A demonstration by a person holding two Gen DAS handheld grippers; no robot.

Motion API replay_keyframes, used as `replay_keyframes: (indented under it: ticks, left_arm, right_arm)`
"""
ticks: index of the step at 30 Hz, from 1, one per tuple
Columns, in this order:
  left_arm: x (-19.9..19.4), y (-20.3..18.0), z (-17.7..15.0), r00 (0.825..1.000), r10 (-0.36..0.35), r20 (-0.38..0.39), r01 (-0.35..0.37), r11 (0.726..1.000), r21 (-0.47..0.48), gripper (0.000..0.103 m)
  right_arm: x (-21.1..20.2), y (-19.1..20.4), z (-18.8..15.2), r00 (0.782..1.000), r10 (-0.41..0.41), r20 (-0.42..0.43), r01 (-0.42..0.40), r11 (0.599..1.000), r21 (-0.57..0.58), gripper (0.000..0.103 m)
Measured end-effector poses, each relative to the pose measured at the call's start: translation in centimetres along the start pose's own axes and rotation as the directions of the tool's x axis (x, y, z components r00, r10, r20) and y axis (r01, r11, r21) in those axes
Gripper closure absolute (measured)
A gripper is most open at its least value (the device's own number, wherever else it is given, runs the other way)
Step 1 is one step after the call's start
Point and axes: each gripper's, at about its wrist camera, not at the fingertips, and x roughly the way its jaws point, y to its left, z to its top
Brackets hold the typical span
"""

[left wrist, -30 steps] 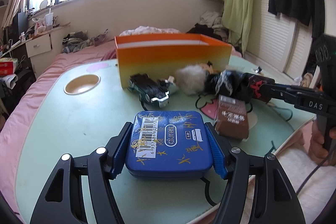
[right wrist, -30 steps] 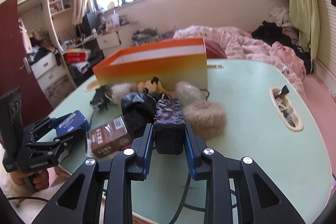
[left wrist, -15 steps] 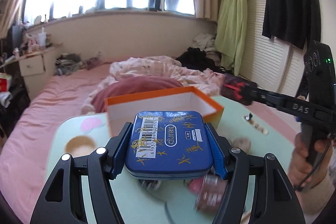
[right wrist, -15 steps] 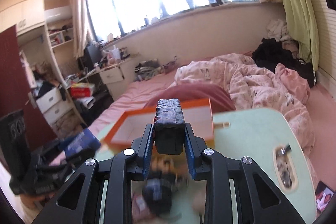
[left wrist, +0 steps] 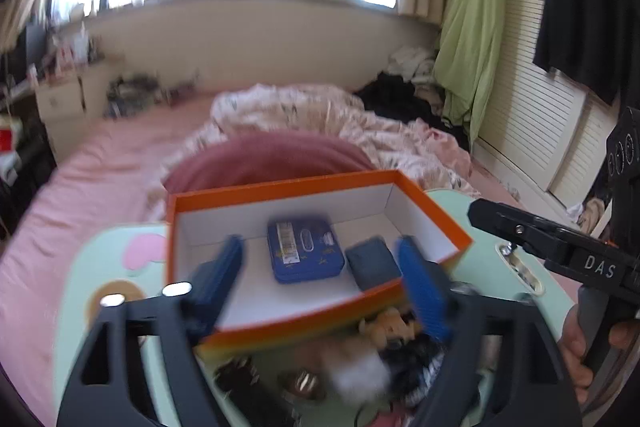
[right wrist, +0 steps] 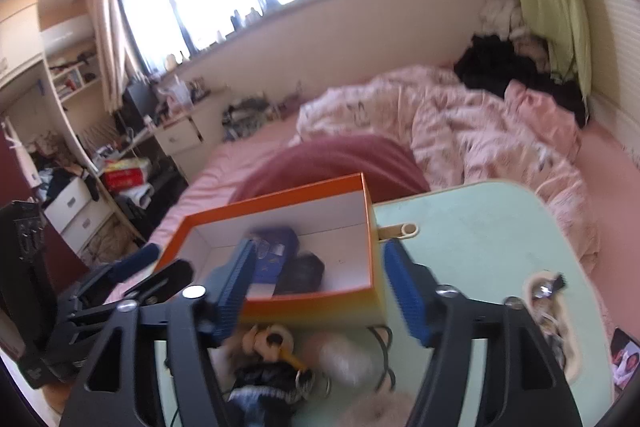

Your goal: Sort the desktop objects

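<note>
At the centre of both wrist views, a flat blue rectangular tin [left wrist: 306, 250] and a small dark pouch [left wrist: 373, 267] lay inside the open orange cardboard box [left wrist: 280, 189] on the pale green table [right wrist: 472, 227]. The left gripper [left wrist: 320, 283] and right gripper [right wrist: 316, 287] hovered spread wide, gripping nothing. Low in the frames, fluffy white pompoms [left wrist: 360, 373], a cream toy keychain [right wrist: 268, 341] and other dark, blurred items remained unsorted, so the job seemed only partly finished.

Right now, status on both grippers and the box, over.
Left gripper open, empty. Right gripper open, empty. Blue tin and dark pouch lie in the orange box. Plush toys and keyrings crowd the box's near wall.
</note>
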Motion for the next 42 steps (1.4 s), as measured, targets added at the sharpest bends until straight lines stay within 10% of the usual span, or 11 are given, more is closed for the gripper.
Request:
replay_keyframes:
  ticks: [15,20,42]
  left_arm:
    - [-5.9,-1.0,-12.2,0.984,-0.007,-0.176,0.015,0.999,0.041,0.015]
    - [-4.5,-2.0,-13.3,0.986,0.055,-0.156,-0.042,0.996,0.085,0.000]
    - [-4.2,-1.9,-13.3,0.991,0.047,-0.121,-0.038,0.996,0.076,0.000]
  right_arm:
    - [-5.0,1.0,-13.2,0.977,-0.143,-0.159,0.104,0.968,-0.230,0.013]
    - [-3.4,0.3,-14.1,0.961,-0.230,-0.155,0.185,0.948,-0.260,0.000]
    - [-3.5,0.0,-13.9,0.971,-0.212,-0.107,0.177,0.947,-0.269,0.000]
